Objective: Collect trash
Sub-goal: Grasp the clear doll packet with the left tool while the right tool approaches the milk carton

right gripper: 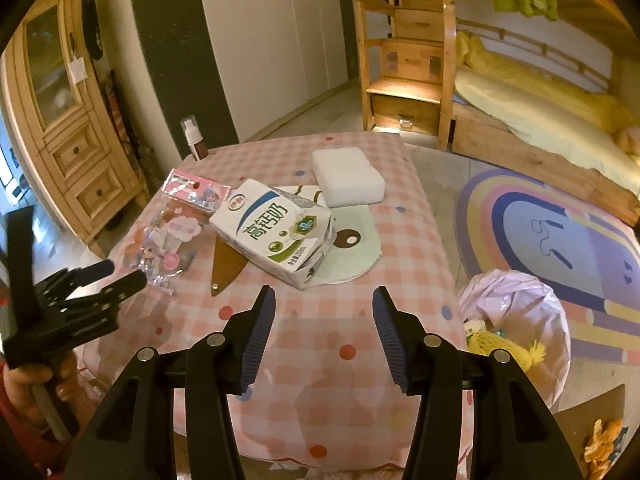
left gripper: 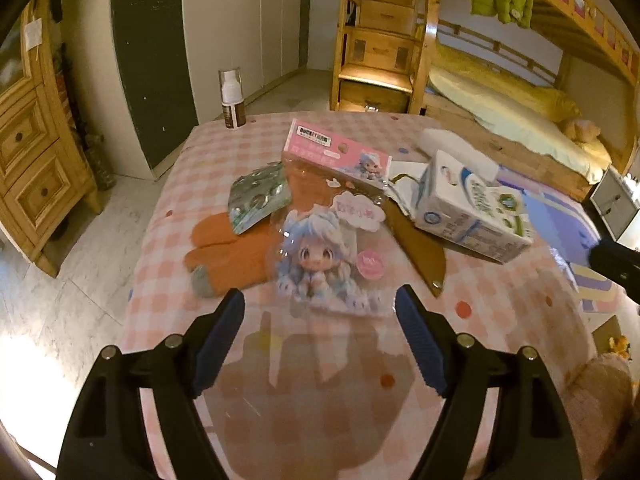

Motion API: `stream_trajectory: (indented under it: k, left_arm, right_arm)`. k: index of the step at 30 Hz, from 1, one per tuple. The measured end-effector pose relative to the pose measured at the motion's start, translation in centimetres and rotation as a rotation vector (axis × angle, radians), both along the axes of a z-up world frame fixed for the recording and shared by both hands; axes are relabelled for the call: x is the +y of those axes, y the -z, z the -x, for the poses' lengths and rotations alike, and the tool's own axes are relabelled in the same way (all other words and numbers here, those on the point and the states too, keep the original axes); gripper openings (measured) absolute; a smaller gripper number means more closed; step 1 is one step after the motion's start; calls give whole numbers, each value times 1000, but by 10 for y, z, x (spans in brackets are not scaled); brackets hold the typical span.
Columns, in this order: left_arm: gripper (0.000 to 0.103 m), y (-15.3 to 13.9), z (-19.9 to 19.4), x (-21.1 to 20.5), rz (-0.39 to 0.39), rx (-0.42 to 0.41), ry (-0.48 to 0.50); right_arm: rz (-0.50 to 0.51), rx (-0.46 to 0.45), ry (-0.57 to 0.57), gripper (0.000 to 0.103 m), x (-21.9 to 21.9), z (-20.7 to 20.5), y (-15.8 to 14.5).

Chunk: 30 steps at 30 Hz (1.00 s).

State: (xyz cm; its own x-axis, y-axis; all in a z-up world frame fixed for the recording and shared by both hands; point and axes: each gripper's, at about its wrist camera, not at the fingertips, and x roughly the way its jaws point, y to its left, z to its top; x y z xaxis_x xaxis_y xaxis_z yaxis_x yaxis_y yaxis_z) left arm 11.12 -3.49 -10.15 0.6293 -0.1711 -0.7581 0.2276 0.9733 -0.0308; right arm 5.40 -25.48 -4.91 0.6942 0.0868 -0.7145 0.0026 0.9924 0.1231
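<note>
- Left wrist view: the left gripper (left gripper: 320, 304) has its jaws spread wide with nothing between them, hovering over the near part of the pink checked tablecloth (left gripper: 248, 152). Right in front sits the clear plastic toy packet with a blue-haired cartoon doll (left gripper: 320, 248), roughly mid-table. Beside it, towards the left edge, there's an orange knitted glove (left gripper: 224, 252) with a crumpled silvery-green foil wrapper (left gripper: 260, 196) lying partly on it. Towards the right edge: a squashed white-and-blue milk carton (left gripper: 472, 212). A white spray bottle (left gripper: 232, 100) stands at the far left corner.
- Right wrist view: the right gripper (right gripper: 324, 308) is also released and empty, hanging over the near edge. The milk carton (right gripper: 276, 228) lies just ahead of it, on a pale round paper (right gripper: 360, 240). A white foam block (right gripper: 346, 178) sits closer to the far edge. Off the right edge, a bin lined with a lilac plastic bag (right gripper: 516, 292) already holds something yellow, so I'd say collecting has started.
- Still left, by my guess: carton, doll packet, foil wrapper, maybe the foam.
</note>
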Motion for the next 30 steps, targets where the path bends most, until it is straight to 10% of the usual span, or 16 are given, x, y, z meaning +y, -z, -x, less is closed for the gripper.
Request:
stream_trajectory:
  k: [15, 30]
  left_arm:
    - [47, 25, -32, 4, 76, 92, 20]
    - [15, -27, 24, 27, 136, -25, -28]
  right_arm:
    - [8, 13, -1, 52, -2, 5, 1]
    - [9, -4, -46, 61, 8, 5, -2]
